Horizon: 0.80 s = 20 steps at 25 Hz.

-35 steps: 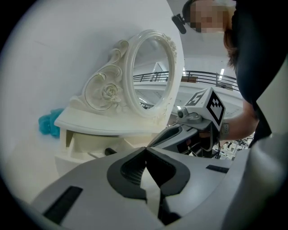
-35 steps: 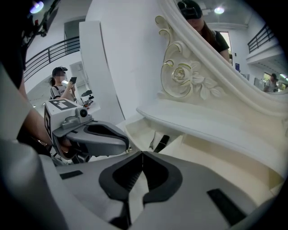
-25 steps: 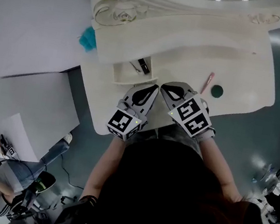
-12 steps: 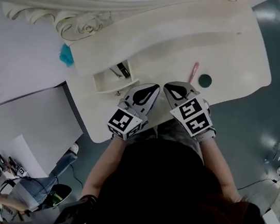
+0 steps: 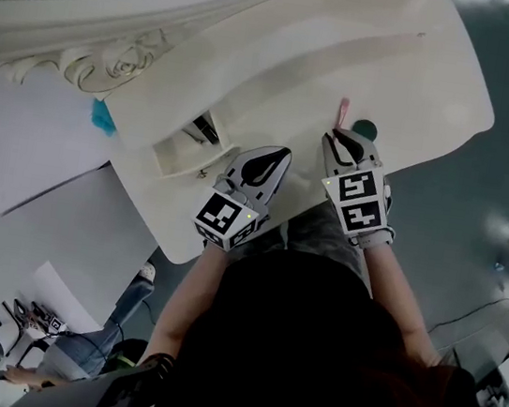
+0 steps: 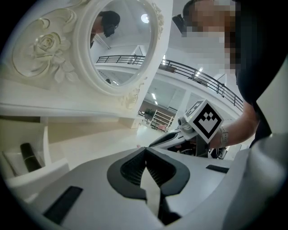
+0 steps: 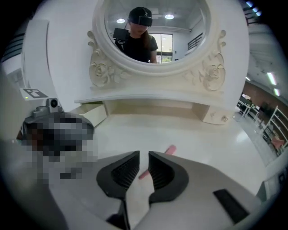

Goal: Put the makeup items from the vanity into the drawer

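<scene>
A pink stick (image 5: 342,112) and a round green compact (image 5: 365,127) lie on the white vanity top (image 5: 284,70). The small drawer (image 5: 179,149) stands open at the left with a black tube (image 5: 206,130) in it. My right gripper (image 5: 336,137) points down right at the near end of the stick. Its jaws have just been opening and stand a little apart; the pink stick (image 7: 169,150) shows through the gap of the right gripper (image 7: 143,155), lying on the table, not pressed. My left gripper (image 6: 145,149) is shut and empty, beside the drawer (image 6: 33,168).
An ornate oval mirror (image 7: 150,31) rises behind the tabletop. A small shut drawer with a knob (image 7: 220,117) sits at the back right. The table's front edge (image 5: 434,144) curves close behind the compact. A person stands far off at the lower left (image 5: 113,328).
My right gripper has moved forward and to the right, tipping down over the pink stick, and its jaws have parted slightly. The left gripper has shifted a little. The head view has swung.
</scene>
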Motion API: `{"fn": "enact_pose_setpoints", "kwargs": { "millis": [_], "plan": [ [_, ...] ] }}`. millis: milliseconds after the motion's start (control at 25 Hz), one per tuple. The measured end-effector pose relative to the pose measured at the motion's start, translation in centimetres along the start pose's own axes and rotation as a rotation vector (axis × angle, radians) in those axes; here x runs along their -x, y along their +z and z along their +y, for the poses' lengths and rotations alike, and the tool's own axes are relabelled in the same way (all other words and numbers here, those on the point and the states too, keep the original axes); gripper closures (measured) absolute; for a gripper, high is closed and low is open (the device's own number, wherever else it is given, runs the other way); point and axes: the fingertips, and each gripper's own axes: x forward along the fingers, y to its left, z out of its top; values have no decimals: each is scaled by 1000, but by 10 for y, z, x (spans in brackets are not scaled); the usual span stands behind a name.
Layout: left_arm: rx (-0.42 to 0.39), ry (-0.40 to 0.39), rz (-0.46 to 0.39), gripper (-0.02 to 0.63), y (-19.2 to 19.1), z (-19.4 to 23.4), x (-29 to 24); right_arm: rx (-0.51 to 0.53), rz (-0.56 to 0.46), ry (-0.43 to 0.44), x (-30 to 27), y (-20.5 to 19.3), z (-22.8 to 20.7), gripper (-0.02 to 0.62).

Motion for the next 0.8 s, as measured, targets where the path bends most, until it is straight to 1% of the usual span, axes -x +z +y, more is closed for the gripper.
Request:
{"fn": "enact_pose_setpoints", "kwargs": {
  "millis": [80, 120, 360, 480, 640, 680, 720, 800],
  "plan": [
    [1, 0, 8, 592, -2, 1, 0, -52, 10, -15, -4, -6, -8, 464],
    [2, 1, 11, 592, -3, 1, 0, -74, 14, -17, -6, -9, -10, 457],
    [-1, 13, 21, 592, -3, 4, 2, -169, 50, -57, -19, -21, -22, 457],
    [-5, 21, 13, 592, -2, 5, 5, -168, 79, -71, -24, -28, -23, 460],
    [5, 30, -2, 592, 0, 7, 10, -156, 86, -78, -24, -28, -23, 467],
    [8, 32, -5, 592, 1, 8, 11, -157, 87, -79, -24, -28, -23, 482],
    [9, 35, -9, 592, 1, 9, 13, -155, 88, -80, -24, -28, -23, 517],
    [12, 41, -16, 592, 1, 10, 15, -140, 92, -74, -25, -27, -22, 531]
  ]
}}
